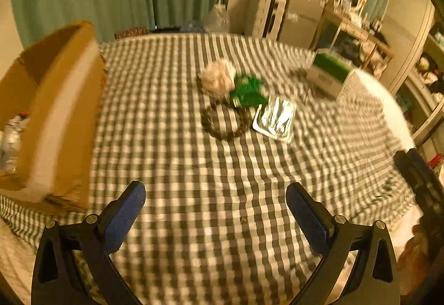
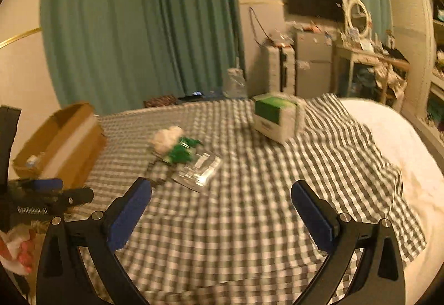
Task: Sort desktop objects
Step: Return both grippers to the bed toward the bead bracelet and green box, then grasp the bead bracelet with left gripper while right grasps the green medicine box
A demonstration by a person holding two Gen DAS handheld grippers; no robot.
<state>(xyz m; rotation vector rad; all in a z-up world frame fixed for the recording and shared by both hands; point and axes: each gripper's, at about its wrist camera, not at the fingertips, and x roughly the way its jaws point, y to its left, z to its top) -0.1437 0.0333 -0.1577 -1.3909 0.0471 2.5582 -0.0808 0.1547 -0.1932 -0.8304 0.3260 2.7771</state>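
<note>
While both tools hang above the near part of the bed, nothing sits between their pads.

Left hand-held gripper (image 1: 215, 217): spread wide and holding nothing, over bare checked cloth (image 1: 194, 166).
Right hand-held gripper (image 2: 220, 217): likewise spread wide, with nothing in it.
Cardboard box (image 1: 55, 116): at the left edge of the bed, open on top, a clear plastic bottle (image 1: 11, 136) inside.
Middle cluster: a pale fluffy ball (image 1: 217, 77), a green crumpled wrapper (image 1: 247, 91), a dark bead ring (image 1: 224, 122) and a silvery packet (image 1: 276, 117), all touching or overlapping (motion blur hides the fine details).
Green and white carton (image 1: 330, 72): toward the far right edge, well apart from the cluster.
Bed (image 2: 394, 144): white cover bare along the right edge beyond the cloth.
</note>
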